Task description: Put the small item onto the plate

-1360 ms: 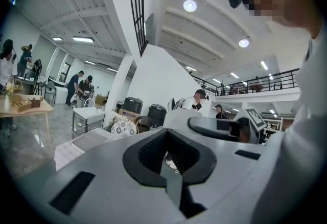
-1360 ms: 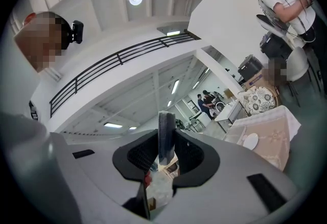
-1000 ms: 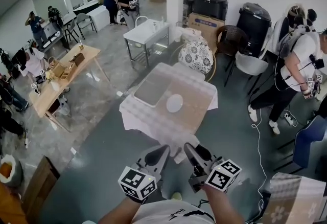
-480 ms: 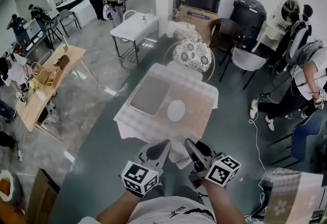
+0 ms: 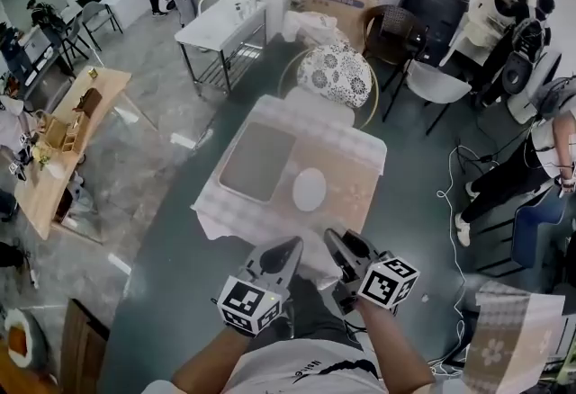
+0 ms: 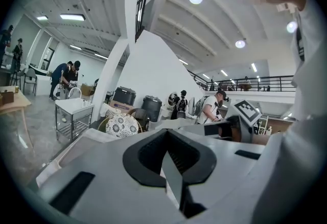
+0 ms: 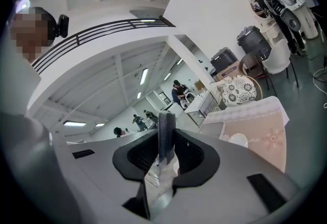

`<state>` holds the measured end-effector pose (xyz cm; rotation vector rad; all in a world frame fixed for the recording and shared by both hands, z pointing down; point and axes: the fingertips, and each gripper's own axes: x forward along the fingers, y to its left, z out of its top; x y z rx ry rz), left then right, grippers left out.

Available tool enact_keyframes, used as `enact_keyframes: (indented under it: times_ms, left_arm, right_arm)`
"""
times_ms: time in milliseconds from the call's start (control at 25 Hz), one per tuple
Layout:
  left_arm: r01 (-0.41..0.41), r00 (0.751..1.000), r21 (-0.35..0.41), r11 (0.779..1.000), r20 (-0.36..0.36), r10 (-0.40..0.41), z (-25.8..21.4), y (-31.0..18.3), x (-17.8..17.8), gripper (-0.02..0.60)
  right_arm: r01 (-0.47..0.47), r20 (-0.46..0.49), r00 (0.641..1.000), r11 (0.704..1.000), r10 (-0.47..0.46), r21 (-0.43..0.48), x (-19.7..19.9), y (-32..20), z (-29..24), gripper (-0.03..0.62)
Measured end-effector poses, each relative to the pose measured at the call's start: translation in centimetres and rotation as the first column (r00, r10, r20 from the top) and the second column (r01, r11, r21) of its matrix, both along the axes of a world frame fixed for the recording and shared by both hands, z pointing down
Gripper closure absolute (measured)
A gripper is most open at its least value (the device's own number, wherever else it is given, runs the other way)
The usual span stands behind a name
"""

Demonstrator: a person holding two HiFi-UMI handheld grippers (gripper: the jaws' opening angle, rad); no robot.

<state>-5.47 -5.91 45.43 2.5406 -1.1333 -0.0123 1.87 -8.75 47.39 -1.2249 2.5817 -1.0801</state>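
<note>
Gray tray [image 5: 256, 161] lies on the left part of the table [image 5: 355, 176]. Left gripper [image 5: 286, 254] is at the table's near edge, jaws closed against each other. White plate [image 5: 309, 189] sits just right of the tray. Right gripper [image 5: 339, 245] is clamped on the flat dark small item [image 7: 166, 128], apart from the plate.

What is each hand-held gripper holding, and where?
The right hand-held gripper pinches a small flat packet by its middle. The left hand-held gripper is shut, empty.
</note>
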Motion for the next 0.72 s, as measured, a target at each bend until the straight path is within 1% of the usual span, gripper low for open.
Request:
enact_keyframes:
  times_ms: [200, 360, 440, 600, 720]
  left_arm:
    - [0.01, 1.0, -0.034, 0.999, 0.006, -0.01, 2.3, -4.2, -0.1, 0.577]
    - [0.017, 0.999, -0.063, 0.998, 0.041, -0.015, 4.8, -8.0, 0.4, 0.577]
    - [0.021, 0.999, -0.093, 0.995, 0.05, -0.017, 6.6, -9.7, 0.7, 0.577]
    - [0.01, 0.998, -0.13, 0.992, 0.06, -0.003, 10.6, -13.5, 1.9, 0.577]
    - [-0.004, 0.997, -0.181, 0.984, 0.078, 0.018, 12.9, -14.7, 3.1, 0.577]
  right_arm:
    - [-0.005, -0.012, 1.0, 0.997, 0.005, -0.073, 0.2, -5.1, 4.3, 0.5]
    - [0.019, -0.031, 0.999, 0.991, -0.023, -0.132, 0.2, -9.2, 8.0, 0.5]
    - [0.027, -0.033, 0.999, 0.983, -0.034, -0.181, 0.2, -10.9, 10.9, 0.5]
    - [0.024, -0.062, 0.997, 0.964, -0.041, -0.263, 0.8, -14.5, 17.4, 0.499]
    - [0.004, -0.08, 0.996, 0.937, -0.034, -0.349, 1.7, -15.0, 22.0, 0.5]
